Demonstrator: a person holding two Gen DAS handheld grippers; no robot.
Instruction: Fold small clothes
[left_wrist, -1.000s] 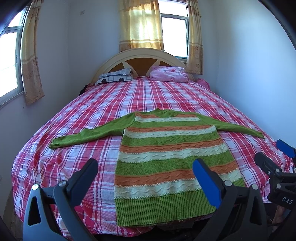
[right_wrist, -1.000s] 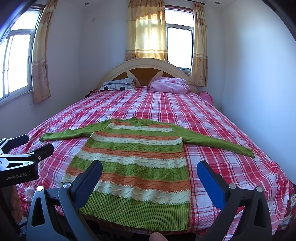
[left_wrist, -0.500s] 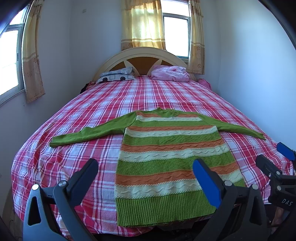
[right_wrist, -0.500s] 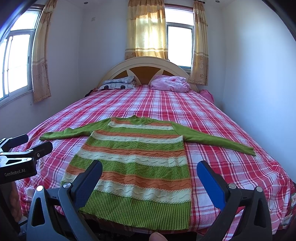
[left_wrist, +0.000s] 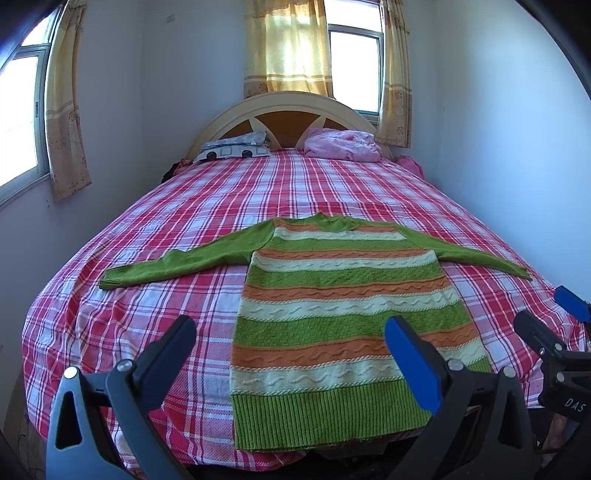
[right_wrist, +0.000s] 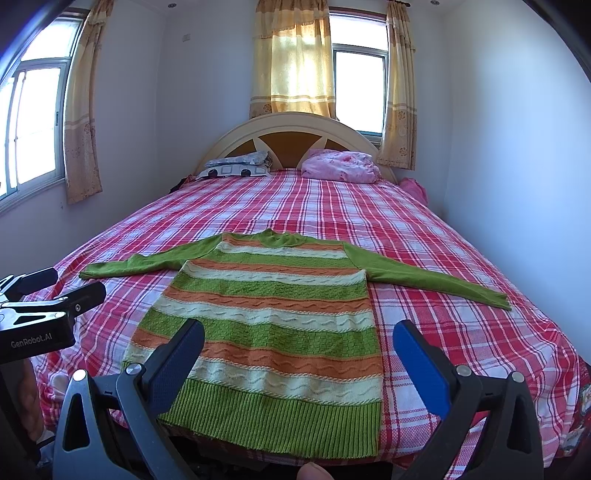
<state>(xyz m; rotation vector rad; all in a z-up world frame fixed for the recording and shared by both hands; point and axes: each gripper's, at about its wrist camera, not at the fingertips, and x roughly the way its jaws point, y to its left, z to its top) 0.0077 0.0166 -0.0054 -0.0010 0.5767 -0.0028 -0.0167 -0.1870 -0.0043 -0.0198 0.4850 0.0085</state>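
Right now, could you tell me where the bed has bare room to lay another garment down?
The widest bare checked sheet lies between the sweater collar and the pillows. Narrower strips flank the body under each sleeve. The near edge is crowded by the hem and both open tongs.

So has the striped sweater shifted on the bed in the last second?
No. The sweater lies flat, its hem at the same foot edge of the plaid bedspread, both sleeves spread out.

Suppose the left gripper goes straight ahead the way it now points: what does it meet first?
Probably the striped sweater spread on the bed. The left gripper is open, empty, and aimed over the sweater's left lower edge; depth is unclear.
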